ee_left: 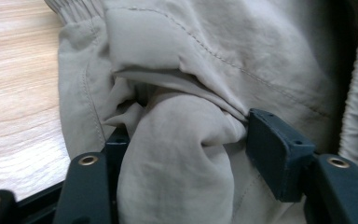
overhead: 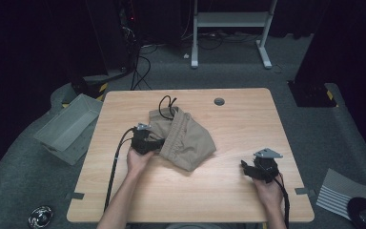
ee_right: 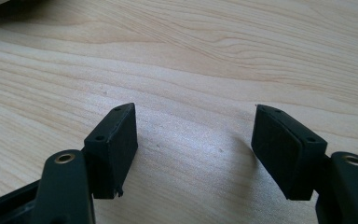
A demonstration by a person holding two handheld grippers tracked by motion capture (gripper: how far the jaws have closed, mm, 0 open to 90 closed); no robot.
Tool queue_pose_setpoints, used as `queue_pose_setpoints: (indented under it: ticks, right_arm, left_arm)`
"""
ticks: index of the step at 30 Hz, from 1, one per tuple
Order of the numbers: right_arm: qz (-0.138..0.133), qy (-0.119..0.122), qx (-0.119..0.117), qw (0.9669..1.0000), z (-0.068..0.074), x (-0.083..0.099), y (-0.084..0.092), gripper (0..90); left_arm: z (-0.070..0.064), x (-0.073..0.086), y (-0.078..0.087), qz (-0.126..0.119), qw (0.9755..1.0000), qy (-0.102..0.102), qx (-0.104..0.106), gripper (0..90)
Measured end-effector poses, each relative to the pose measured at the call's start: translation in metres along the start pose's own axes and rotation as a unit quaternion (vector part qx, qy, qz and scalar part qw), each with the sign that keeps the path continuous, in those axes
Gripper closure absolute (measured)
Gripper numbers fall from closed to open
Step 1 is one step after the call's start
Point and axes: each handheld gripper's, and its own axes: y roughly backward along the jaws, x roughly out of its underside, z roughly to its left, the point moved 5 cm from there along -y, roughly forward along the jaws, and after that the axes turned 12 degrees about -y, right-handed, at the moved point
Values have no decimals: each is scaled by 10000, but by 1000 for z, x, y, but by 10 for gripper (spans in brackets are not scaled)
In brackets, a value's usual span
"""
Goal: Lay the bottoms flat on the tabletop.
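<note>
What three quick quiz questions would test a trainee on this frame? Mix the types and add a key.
1. True or false: the right gripper has its jaws closed on the khaki garment.
2. Multiple choice: what lies between the jaws of the left gripper? A) a bunched fold of the garment B) the black drawstring C) nothing
3. Short answer: what stands on the floor just off the table's left edge in the high view?

Key
1. False: its jaws are apart over bare wood, away from the garment.
2. A
3. A grey bin.
</note>
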Motion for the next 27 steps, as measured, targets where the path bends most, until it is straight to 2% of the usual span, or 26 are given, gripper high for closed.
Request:
queue_pose_setpoints:
  ticks: [2, 5, 9, 15, 17, 21, 23, 27]
  right_arm:
    - [0, -1, -1, 10000, 0, 0, 0, 311]
    - [-1, 12, 6, 10000, 0, 0, 0, 311]
    - [-1, 16, 5, 10000, 0, 0, 0, 312]
    - [76, -91, -135, 9998, -1, 0, -1, 312]
    - [117, -114, -202, 9997, -2, 0, -2, 283]
    - [190, -20, -286, 9994, 0, -1, -3, 251]
    - [188, 88, -403, 9990, 5, -1, -2, 342]
    - [-78, 298, -769, 9966, 29, -11, 5, 376]
  left_arm:
    - [-4, -1, -3, 27, 10000, -57, 16, 419]
    - [-11, -6, -9, 126, 9994, -326, 14, 427]
    - [-24, -14, -18, 133, 9985, -521, 63, 429]
    - [-40, -22, -28, 81, 9981, -602, 128, 431]
    - [-45, -24, -31, 89, 9977, -658, 149, 433]
    - [-53, -27, -35, 41, 9969, -762, 176, 436]
    - [-55, -27, -36, 43, 9969, -756, 192, 436]
    - [-55, -27, -34, 74, 9973, -699, 213, 416]
